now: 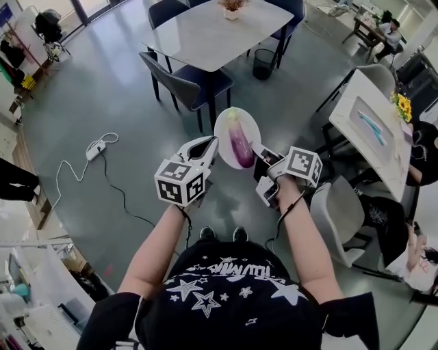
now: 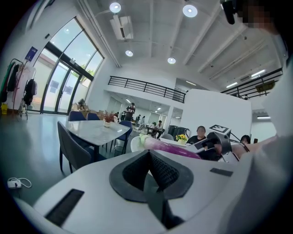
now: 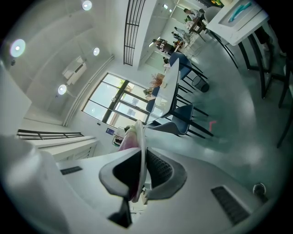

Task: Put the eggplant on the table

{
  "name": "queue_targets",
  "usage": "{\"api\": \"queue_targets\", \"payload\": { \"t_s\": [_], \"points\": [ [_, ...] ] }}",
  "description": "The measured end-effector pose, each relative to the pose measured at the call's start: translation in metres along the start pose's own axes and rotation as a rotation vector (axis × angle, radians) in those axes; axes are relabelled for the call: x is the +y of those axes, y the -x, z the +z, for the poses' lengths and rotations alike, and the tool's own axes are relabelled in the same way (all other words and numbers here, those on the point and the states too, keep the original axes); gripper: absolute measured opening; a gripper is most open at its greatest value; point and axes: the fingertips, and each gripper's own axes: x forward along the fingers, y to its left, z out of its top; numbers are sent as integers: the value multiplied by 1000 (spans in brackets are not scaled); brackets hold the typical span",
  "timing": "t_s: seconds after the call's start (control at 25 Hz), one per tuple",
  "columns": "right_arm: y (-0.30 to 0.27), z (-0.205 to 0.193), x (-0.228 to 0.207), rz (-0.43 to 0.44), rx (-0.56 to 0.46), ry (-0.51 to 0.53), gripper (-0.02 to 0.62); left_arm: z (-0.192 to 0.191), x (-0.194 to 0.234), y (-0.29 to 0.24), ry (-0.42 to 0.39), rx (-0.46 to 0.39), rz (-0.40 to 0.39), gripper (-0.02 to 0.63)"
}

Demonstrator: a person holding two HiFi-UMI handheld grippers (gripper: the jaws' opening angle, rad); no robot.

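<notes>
the person stands on a grey floor [image 1: 102, 89], holding a gripper in each hand. the eggplant [image 1: 239, 143] lies lengthwise on a white plate [image 1: 224, 131], its green stem end pointing away from the person. the plate is in the air in front of the body, over the floor, not on any table.

the right gripper [image 1: 261, 159] has its jaws clamped on the near right rim of the plate. in the right gripper view the plate shows edge-on between the two pads, with the purple eggplant on the plate's left face.

the left gripper [image 1: 209, 144] sits just beside the plate's left edge. its jaws are pressed together with nothing between them. in the left gripper view the plate and eggplant show just past the tips. whether the tips touch the rim is not clear.

ahead stands a pale table [image 1: 212, 31] with a small flower pot [image 1: 233, 7] on it and dark blue chairs [image 1: 190, 83] around it. a black bin [image 1: 263, 63] sits beside it. to the left a white power strip [image 1: 95, 149] and its cable lie on the floor. to the right is a second table [image 1: 369, 130] with people seated near it.
</notes>
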Motion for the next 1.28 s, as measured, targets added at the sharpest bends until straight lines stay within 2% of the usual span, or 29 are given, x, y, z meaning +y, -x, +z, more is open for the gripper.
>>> {"api": "queue_targets", "payload": {
  "t_s": [0.24, 0.52, 0.8, 1.08, 1.28],
  "points": [
    [-18, -26, 16, -16, -22, 11, 32, 0, 24, 29, -6, -2, -21, 8],
    [-18, -28, 11, -32, -54, -5, 32, 1, 41, 29, 14, -10, -27, 8],
    [-19, -28, 7, -35, -69, -26, 32, -8, 40, 32, 16, 3, -44, 8],
    [-49, -1, -2, -12, -48, -33, 32, -2, 65, 14, 19, 6, -11, 8],
    [-89, 41, -15, -7, -32, -34, 32, 21, 97, -29, 19, -4, 8, 8]
  ]
}}
